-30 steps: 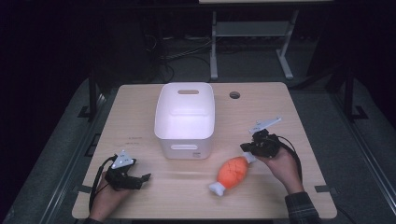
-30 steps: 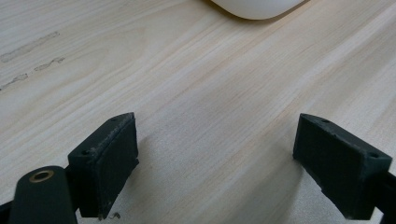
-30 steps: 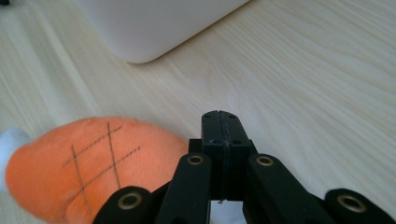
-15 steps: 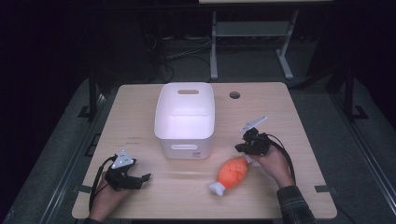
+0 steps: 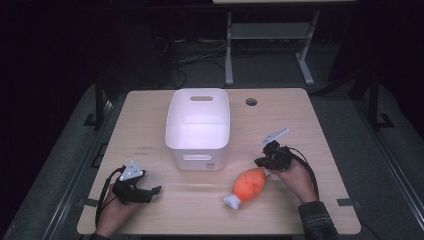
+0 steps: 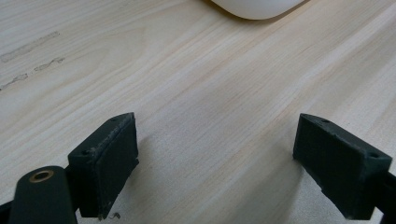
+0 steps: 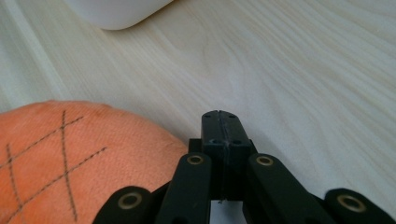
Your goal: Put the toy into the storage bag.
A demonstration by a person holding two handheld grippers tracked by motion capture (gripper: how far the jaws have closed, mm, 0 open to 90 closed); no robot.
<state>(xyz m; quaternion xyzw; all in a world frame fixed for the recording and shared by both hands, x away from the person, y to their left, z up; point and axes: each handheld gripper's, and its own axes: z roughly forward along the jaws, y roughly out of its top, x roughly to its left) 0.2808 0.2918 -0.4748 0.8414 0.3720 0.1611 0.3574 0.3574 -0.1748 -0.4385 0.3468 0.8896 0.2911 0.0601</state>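
Observation:
An orange plush drumstick toy with a white bone end lies on the wooden table, in front of and to the right of a white bin. My right gripper sits at the toy's upper right end, jaws shut together with nothing between them. In the right gripper view its closed tips rest just beside the orange plush, with the bin's corner beyond. My left gripper lies at the table's front left, open; its pads stand wide apart over bare wood.
The bin has handle slots and looks empty inside. A round cable hole is in the table behind the bin's right side. Dark floor and a metal stand lie beyond the far edge. The bin's rounded corner shows ahead of the left gripper.
The right gripper has edged slightly left, closer to the toy's round end. The left gripper and the toy have stayed put.

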